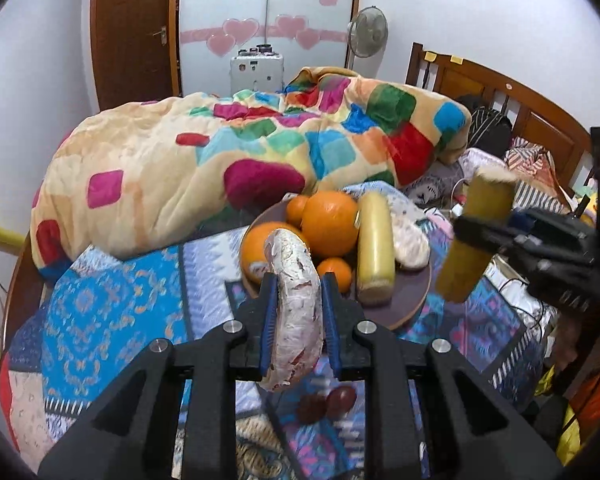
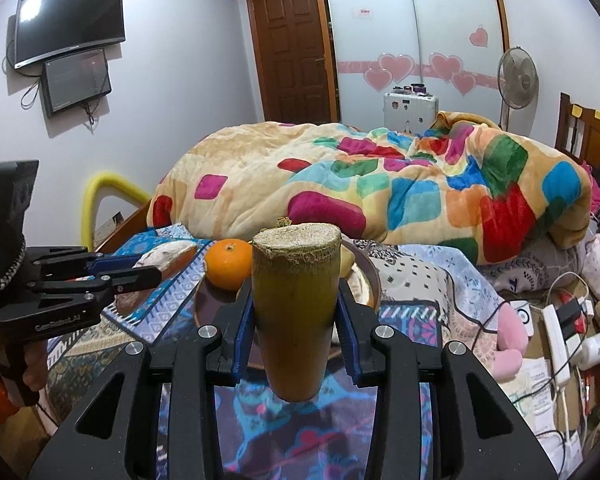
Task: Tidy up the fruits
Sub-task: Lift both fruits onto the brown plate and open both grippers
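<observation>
My left gripper (image 1: 298, 300) is shut on a whitish, red-flecked sweet potato (image 1: 296, 304), held above the patterned bedspread just in front of the brown plate (image 1: 412, 300). The plate holds several oranges (image 1: 330, 222), a yellow sugarcane piece (image 1: 376, 248) and another pale sweet potato (image 1: 410, 240). My right gripper (image 2: 294, 320) is shut on a second thick yellow sugarcane piece (image 2: 294, 308), upright, near the plate (image 2: 374, 280). It shows at the right in the left wrist view (image 1: 476, 236). The left gripper (image 2: 140, 270) shows at the left in the right wrist view.
Two dark round fruits (image 1: 326, 402) lie on the bedspread below my left gripper. A bulky colourful quilt (image 1: 240, 152) lies behind the plate. Cables, a power strip (image 2: 556, 332) and clutter lie at the right. The wooden headboard (image 1: 520, 100) stands far right.
</observation>
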Action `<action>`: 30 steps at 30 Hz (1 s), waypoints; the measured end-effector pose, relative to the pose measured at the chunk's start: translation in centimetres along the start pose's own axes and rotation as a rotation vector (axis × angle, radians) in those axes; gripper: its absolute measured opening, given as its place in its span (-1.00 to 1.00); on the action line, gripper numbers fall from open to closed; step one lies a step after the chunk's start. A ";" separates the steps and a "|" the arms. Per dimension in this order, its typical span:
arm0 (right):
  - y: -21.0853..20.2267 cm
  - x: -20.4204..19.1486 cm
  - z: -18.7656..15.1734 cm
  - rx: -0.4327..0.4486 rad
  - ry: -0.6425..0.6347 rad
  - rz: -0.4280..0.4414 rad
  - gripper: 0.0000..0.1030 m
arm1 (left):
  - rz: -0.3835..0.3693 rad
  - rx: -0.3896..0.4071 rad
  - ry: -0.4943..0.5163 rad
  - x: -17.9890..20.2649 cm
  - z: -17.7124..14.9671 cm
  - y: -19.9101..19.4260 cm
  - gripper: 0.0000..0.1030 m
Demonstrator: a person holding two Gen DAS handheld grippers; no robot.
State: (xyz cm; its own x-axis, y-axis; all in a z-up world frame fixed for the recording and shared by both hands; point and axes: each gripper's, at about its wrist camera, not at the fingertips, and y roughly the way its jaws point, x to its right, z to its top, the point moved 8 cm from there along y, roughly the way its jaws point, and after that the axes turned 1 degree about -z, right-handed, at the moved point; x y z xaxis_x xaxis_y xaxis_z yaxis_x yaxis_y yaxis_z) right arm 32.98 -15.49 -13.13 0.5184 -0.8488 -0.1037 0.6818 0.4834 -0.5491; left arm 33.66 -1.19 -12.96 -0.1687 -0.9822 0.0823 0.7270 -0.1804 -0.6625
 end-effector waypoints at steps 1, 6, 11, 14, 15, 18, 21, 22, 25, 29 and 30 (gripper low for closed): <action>0.4 0.0 0.1 -0.003 0.002 -0.001 -0.34 | -0.001 0.006 0.002 0.2 0.4 0.3 -0.58; 2.4 0.4 0.2 -0.028 0.015 0.003 -0.34 | -0.007 0.010 0.009 0.9 1.4 1.9 -0.59; 3.8 0.8 0.4 -0.048 0.018 0.008 -0.34 | 0.015 0.005 0.013 1.1 1.7 3.9 -0.58; 4.3 0.6 0.6 -0.054 0.006 0.007 -0.34 | 0.023 0.003 0.015 1.3 1.7 4.8 -0.59; 4.5 0.5 0.6 -0.054 -0.007 -0.002 -0.33 | 0.021 0.009 0.015 1.4 1.7 4.9 -0.58; 4.9 0.5 0.5 -0.053 -0.030 -0.028 -0.31 | 0.013 0.004 0.021 1.8 1.7 5.3 -0.58; 5.1 0.7 0.4 -0.059 -0.021 -0.020 -0.31 | 0.025 0.005 0.042 2.0 1.7 5.7 -0.58; 5.2 0.8 0.4 -0.062 -0.019 -0.021 -0.30 | 0.031 0.007 0.052 2.0 1.7 5.7 -0.58; 5.5 1.2 0.4 -0.076 -0.008 -0.020 -0.27 | 0.025 -0.003 0.057 2.1 1.6 5.9 -0.57; 5.9 1.3 0.1 -0.102 -0.013 -0.019 -0.21 | 0.002 -0.035 0.034 2.1 1.2 6.4 -0.51; 6.0 1.4 -0.1 -0.107 -0.016 -0.021 -0.18 | 0.000 -0.037 0.032 2.2 1.1 6.4 -0.51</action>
State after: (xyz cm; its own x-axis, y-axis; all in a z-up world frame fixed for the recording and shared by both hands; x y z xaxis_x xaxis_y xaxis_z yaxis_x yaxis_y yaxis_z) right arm 37.74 -13.76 -16.60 0.5133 -0.8546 -0.0786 0.6339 0.4393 -0.6365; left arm 38.67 -4.55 -16.18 -0.1897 -0.9801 0.0588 0.7019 -0.1773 -0.6898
